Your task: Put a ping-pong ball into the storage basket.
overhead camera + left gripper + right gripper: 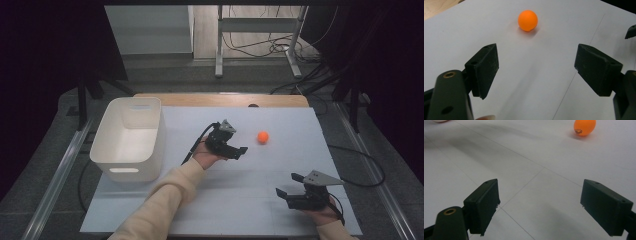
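Observation:
A small orange ball lies on the white table sheet, right of centre. My left gripper hovers just left of it, pointing toward it. Its jaws stand open with nothing between them, and the ball sits a short way ahead of them. Near the front right edge my right gripper points left and away, open and empty. In its view the ball lies far off at the upper right.
A white plastic bin stands on the left side of the sheet, empty as far as I can see. A wooden table edge runs along the back. Beyond it are a metal frame's legs and floor cables.

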Tool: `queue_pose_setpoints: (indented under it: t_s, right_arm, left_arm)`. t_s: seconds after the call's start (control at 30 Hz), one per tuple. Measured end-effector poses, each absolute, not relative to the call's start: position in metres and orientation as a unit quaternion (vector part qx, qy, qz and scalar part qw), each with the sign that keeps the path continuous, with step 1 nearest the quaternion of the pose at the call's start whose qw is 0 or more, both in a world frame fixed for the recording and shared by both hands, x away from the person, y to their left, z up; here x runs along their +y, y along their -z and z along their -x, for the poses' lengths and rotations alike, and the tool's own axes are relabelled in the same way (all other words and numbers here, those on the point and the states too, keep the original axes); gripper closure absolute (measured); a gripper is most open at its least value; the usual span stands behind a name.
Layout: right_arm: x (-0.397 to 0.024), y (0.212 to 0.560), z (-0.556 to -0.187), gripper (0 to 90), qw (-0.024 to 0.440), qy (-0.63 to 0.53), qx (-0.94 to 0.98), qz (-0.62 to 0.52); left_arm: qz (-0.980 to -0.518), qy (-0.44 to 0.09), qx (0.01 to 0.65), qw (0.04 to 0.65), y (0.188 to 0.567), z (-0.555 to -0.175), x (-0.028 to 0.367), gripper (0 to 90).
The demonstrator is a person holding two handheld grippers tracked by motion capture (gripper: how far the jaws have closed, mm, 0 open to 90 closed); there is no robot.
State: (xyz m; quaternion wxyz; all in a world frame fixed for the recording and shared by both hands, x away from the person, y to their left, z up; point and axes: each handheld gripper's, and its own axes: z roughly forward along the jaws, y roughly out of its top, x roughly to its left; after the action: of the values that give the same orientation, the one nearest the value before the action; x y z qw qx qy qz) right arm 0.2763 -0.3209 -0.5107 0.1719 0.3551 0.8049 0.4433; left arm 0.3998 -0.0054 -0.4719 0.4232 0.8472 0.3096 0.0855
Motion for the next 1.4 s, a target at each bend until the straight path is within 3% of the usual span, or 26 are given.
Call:
queue_pose_setpoints:
  t_s: [1.4]
  right_arm:
    - [-0.323, 0.511, -0.275, 16.2, 0.173, -0.441, 0.805, -0.357]
  left_arm:
    - [-0.854, -0.077, 0.303, 0.415, 0.474, -0.413, -0.025, 20.4]
